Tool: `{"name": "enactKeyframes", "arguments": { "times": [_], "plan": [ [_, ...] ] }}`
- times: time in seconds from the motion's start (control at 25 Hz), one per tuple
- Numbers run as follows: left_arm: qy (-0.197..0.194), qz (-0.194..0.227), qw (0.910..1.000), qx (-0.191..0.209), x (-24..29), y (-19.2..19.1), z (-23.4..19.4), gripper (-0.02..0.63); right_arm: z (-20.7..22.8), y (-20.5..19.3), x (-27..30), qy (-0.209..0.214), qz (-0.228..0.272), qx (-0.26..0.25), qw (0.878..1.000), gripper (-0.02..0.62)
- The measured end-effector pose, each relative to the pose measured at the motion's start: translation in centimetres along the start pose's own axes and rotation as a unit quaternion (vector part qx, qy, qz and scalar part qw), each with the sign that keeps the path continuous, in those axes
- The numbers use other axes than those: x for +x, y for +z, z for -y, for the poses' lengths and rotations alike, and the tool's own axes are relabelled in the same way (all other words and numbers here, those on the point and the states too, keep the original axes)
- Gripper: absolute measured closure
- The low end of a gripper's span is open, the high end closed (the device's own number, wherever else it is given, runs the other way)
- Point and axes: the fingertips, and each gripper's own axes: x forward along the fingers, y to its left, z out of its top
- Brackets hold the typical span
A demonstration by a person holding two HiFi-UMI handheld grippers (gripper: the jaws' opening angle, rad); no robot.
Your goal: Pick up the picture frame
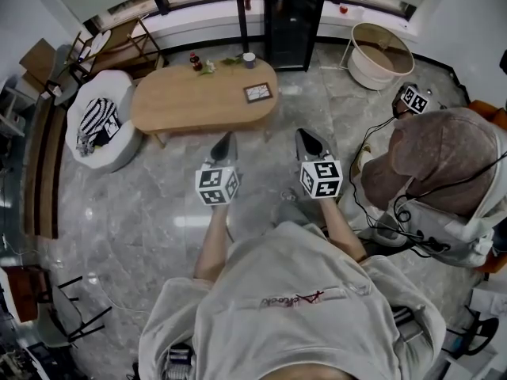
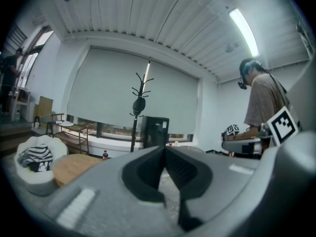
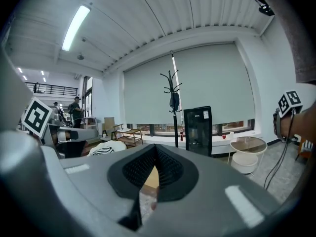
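Note:
The picture frame [image 1: 257, 93] lies flat near the right end of the oval wooden table [image 1: 190, 101], dark-edged with a pale picture. My left gripper [image 1: 228, 138] and right gripper [image 1: 305, 135] hover side by side over the floor, short of the table's near edge and pointing toward it. Both are shut with nothing between the jaws. In the left gripper view the left gripper [image 2: 164, 149] has its jaws meeting, with the table [image 2: 74, 167] low at the left. The right gripper [image 3: 155, 147] in its own view is likewise shut. The frame shows in neither gripper view.
On the table's far edge stand a red-capped bottle [image 1: 194, 60] and a cup [image 1: 249, 58]. A white round seat with striped cloth [image 1: 99, 125] sits left of the table. A black cabinet [image 1: 293, 14], a white round tub table [image 1: 382, 54], a second person [image 1: 444, 157] and floor cables [image 1: 372, 180] are at right.

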Motion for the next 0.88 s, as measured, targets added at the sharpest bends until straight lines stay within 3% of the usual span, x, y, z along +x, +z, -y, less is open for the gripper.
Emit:
{"name": "enactKeyframes", "arguments": {
  "times": [0.44,0.88],
  "plan": [
    [0.001,0.001,1.0,0.001,1.9,-0.2,-0.6,0.604,1.3,0.1,1.7,0.002,0.003,-0.006,1.0,0.591],
    [0.002,-0.007,1.0,-0.002,8.1,-0.3,-2.9,0.604,3.9,0.7,7.5,0.009,0.001,-0.014,1.0,0.591]
  ]
}}
